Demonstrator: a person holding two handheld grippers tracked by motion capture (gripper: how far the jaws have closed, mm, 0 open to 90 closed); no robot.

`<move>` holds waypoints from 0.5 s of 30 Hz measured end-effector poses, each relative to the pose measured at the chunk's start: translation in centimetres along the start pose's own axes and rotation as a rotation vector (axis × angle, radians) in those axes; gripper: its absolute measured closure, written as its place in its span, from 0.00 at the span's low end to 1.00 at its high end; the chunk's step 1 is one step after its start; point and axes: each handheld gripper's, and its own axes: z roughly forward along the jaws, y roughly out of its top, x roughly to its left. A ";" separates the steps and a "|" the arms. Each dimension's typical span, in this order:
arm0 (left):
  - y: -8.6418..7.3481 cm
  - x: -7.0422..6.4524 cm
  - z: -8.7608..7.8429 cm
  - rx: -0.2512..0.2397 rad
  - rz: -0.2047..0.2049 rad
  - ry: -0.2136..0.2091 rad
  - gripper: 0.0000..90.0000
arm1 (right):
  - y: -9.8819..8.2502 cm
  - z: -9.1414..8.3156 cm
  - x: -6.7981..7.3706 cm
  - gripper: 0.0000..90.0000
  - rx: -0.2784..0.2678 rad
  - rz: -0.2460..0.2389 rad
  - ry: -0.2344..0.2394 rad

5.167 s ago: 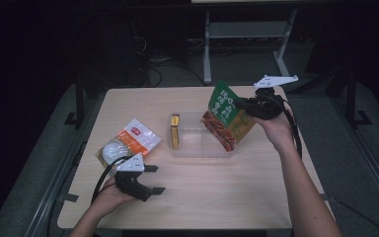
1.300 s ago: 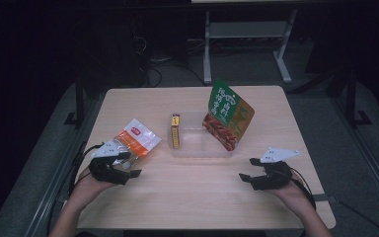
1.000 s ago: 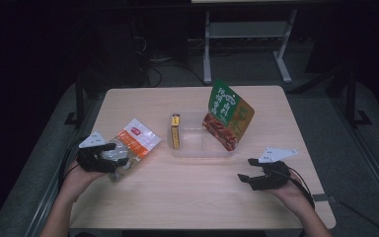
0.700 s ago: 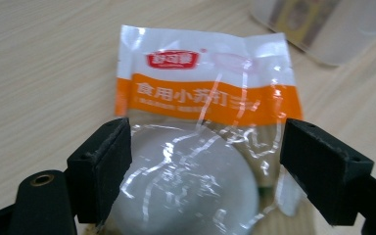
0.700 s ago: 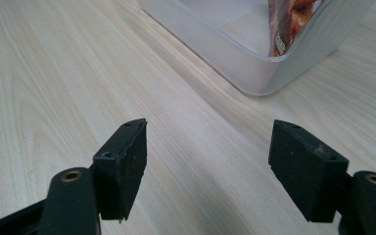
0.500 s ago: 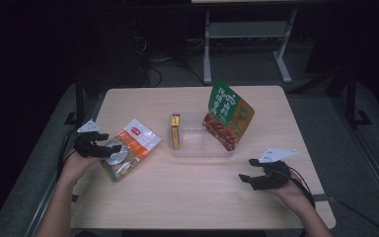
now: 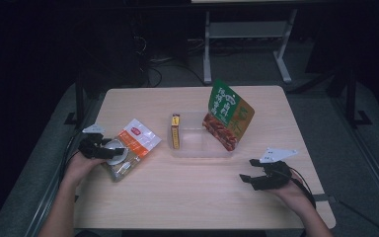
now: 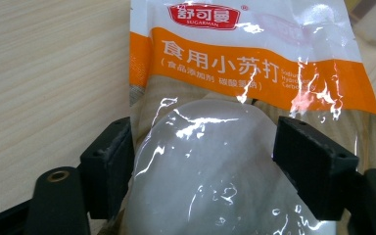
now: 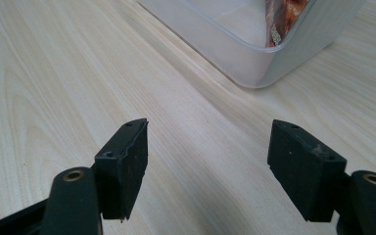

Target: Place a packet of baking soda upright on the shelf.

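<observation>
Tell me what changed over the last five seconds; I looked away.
The right gripper let go of the green pouch, now in the clear tray, and withdrew to the table's near edge. The left gripper moved to the orange-and-white packet, its jaws closing around it. The yellow box stayed.
</observation>
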 end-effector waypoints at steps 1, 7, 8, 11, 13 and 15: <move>-0.1 0.1 0.0 -0.005 -0.005 -0.003 0.32 | 0.0 0.0 0.0 0.35 0.000 -0.002 -0.002; -0.4 0.5 0.0 -0.013 -0.042 -0.005 0.39 | -0.1 0.1 -0.1 0.35 0.005 -0.003 -0.005; -0.5 0.6 0.0 -0.010 -0.044 -0.010 0.40 | -0.1 0.1 -0.1 0.35 0.005 -0.002 -0.006; -0.6 0.6 0.2 -0.004 -0.055 -0.041 0.51 | -0.1 0.1 0.0 0.35 0.007 -0.005 -0.008; -0.6 0.5 0.1 0.002 -0.052 -0.042 0.56 | -0.1 0.1 0.0 0.35 0.008 -0.005 -0.008; -0.6 0.5 0.0 0.003 -0.057 -0.048 0.61 | 0.0 0.1 0.1 0.35 0.010 -0.007 -0.010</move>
